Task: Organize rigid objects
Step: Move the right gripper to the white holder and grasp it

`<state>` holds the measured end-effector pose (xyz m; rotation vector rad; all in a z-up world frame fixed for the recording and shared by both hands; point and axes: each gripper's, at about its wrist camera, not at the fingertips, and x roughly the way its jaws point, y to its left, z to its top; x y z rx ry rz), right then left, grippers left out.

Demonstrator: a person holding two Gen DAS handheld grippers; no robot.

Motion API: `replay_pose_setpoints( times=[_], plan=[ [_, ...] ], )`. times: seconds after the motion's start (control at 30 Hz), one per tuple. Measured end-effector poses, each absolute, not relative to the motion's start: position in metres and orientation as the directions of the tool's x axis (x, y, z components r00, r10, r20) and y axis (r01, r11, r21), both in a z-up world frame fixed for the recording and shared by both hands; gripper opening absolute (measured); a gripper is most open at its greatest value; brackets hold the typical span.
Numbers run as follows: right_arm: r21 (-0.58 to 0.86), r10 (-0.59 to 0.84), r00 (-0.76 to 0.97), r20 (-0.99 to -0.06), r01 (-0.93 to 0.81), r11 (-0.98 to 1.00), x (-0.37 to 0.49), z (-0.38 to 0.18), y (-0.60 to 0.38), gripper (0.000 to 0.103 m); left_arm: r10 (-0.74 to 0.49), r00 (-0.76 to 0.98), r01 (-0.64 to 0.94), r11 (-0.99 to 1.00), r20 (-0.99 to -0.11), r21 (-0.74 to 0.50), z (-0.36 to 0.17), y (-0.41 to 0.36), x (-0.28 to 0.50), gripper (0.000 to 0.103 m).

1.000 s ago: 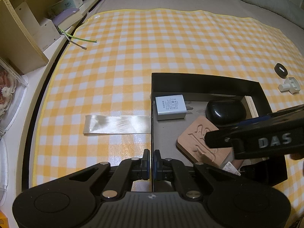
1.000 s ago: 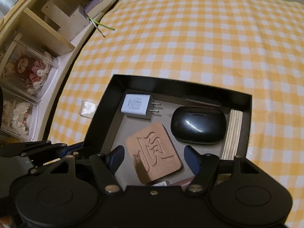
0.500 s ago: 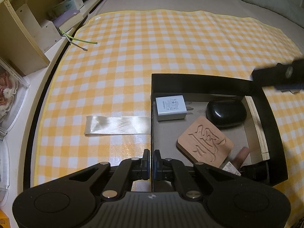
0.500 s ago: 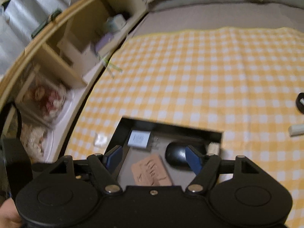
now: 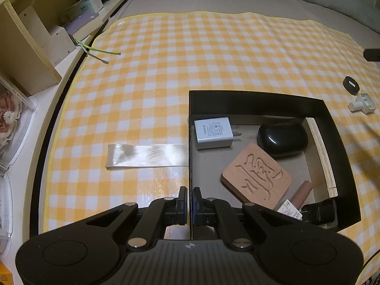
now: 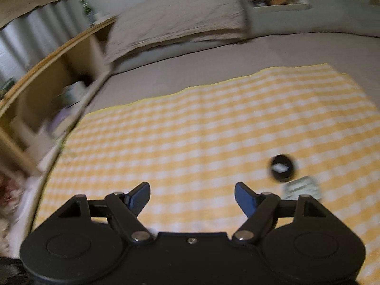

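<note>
My left claw (image 5: 189,205) points steeply down at the near left corner of the black box (image 5: 332,128), its pads pinched on the box's thin left wall, one pad outside and one inside. The box sits on a yellow checked cloth (image 5: 166,71) spread over the bed. Inside it lie a white charger (image 5: 213,133) at the far left, a glossy black case (image 5: 282,139) to its right, a carved wooden plaque (image 5: 256,182) nearer me, a plywood slat (image 5: 320,152) leaning along the right wall, and a pinkish tube (image 5: 301,194) and a small black item (image 5: 319,212) in the near right corner. A strip of clear tape (image 5: 147,155) lies on the cloth just left of the box, touching its wall.

My right claw (image 6: 192,197) is angled down over open cloth, nothing between its pads; its jaws have just been opening and stand wide. Its view is blurred. Ahead and to its right, a round black piece (image 6: 281,167) with a white mark lies on the cloth, with a white part (image 6: 301,187) just beside it on the near side. In the left view the same two sit on the cloth right of the box, clear of it. A wooden shelf (image 5: 30,47) runs along the bed's left edge.
</note>
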<state>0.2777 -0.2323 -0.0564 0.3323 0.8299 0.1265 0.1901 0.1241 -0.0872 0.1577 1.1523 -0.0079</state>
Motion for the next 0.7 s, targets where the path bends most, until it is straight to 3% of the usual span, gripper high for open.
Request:
replay_pose_setpoints(
  times=[0.7],
  plan=[
    [0.085,0.026,0.536,-0.844,0.086,0.993,0.323,-0.147,-0.311,0.084,0.079,0.385,0.096,0.988,-0.919,0.125,-0.092,0.117,0.189,0.007]
  ],
)
